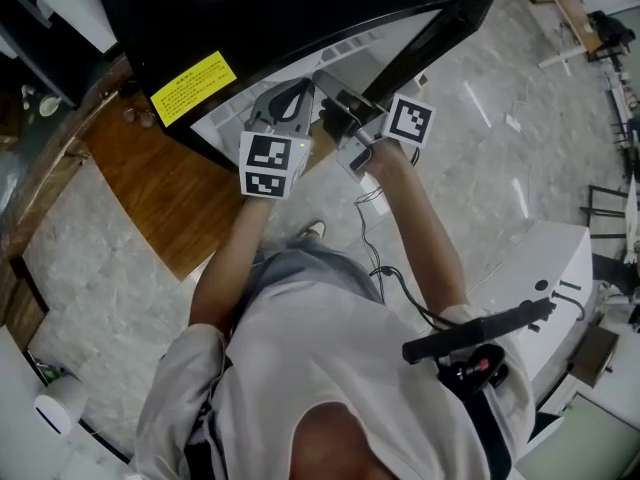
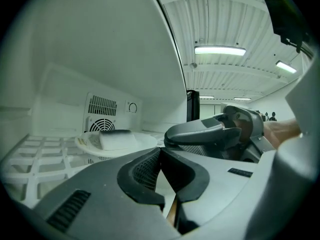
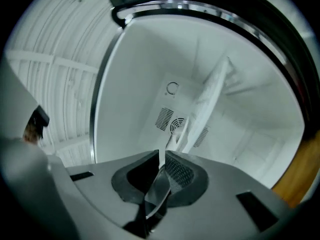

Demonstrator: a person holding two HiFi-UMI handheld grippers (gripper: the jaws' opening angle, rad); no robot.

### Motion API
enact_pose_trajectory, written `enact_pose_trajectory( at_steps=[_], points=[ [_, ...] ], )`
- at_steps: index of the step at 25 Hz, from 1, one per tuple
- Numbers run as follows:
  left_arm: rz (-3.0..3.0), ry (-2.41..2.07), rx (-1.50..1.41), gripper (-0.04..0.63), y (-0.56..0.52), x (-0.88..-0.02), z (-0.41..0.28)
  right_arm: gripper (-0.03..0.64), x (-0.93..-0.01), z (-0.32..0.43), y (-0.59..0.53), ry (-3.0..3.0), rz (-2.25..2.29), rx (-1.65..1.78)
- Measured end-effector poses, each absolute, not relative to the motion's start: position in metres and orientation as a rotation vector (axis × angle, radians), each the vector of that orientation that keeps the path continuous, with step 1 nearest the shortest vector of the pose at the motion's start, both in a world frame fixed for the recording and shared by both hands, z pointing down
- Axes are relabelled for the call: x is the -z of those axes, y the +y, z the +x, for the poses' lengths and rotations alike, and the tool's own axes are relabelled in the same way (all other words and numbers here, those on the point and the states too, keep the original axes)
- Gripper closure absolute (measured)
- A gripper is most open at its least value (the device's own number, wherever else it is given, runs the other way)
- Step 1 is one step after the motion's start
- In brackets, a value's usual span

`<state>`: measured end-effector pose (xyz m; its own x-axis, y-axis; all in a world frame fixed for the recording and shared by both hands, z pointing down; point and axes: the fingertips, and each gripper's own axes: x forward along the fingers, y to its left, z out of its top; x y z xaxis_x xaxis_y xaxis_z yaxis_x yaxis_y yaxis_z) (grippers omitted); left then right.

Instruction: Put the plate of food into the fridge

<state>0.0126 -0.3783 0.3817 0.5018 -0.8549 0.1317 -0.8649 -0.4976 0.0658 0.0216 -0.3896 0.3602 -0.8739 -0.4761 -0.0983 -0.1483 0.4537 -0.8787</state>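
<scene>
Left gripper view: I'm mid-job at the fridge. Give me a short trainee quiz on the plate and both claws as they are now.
1. True or false: the left claw is shut with nothing in it.
2. Which grips the plate by its rim? A. left claw B. right claw C. neither
3. Fill in: the round fan vent sits on the fridge's ___ wall.
Key: 1 true; 2 B; 3 back.
</scene>
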Motion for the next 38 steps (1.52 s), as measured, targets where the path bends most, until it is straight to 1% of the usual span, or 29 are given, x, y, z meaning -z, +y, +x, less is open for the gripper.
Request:
enact_pose_trajectory(
  at_steps=[2,5,7,9,14,19,26,33,38],
  points=[
    [2.613,-1.510,-0.127,0.578,-0.379,-0.382,0.012,0.571,-0.356,0.023,-0.388,2.569,-0.682,1.152],
    [2.609,-1.540,-0.102,0.577,-0.377,-0.380,0.009,0.572,-0.359,0.023,-0.390,2.965,-1.050,0.528],
    [2.599,-1.572,-0.060,0.578,-0.372,-0.378,0.003,0.572,-0.363,0.017,-0.388,3.105,-1.225,0.153],
    [2.586,-1.601,-0.028,0.578,-0.363,-0.376,-0.003,0.572,-0.364,0.009,-0.385,3.126,-1.259,0.003],
    [2.543,-1.647,-0.027,0.578,-0.347,-0.381,-0.017,0.572,-0.367,-0.004,-0.386,3.130,-1.259,-0.063],
    [2.493,-1.694,-0.046,0.578,-0.331,-0.382,-0.026,0.572,-0.366,-0.004,-0.386,3.097,-1.232,0.001],
    [2.402,-1.829,0.085,0.578,-0.317,-0.365,-0.010,0.573,-0.344,0.020,-0.359,3.027,-1.206,-0.133],
    [2.322,-2.032,0.147,0.578,-0.292,-0.360,0.048,0.592,-0.352,0.094,-0.314,3.006,-1.177,-0.007],
    [2.221,-2.135,0.068,0.578,-0.243,-0.375,0.133,0.597,-0.375,0.197,-0.267,2.983,-1.239,0.012]
  ],
)
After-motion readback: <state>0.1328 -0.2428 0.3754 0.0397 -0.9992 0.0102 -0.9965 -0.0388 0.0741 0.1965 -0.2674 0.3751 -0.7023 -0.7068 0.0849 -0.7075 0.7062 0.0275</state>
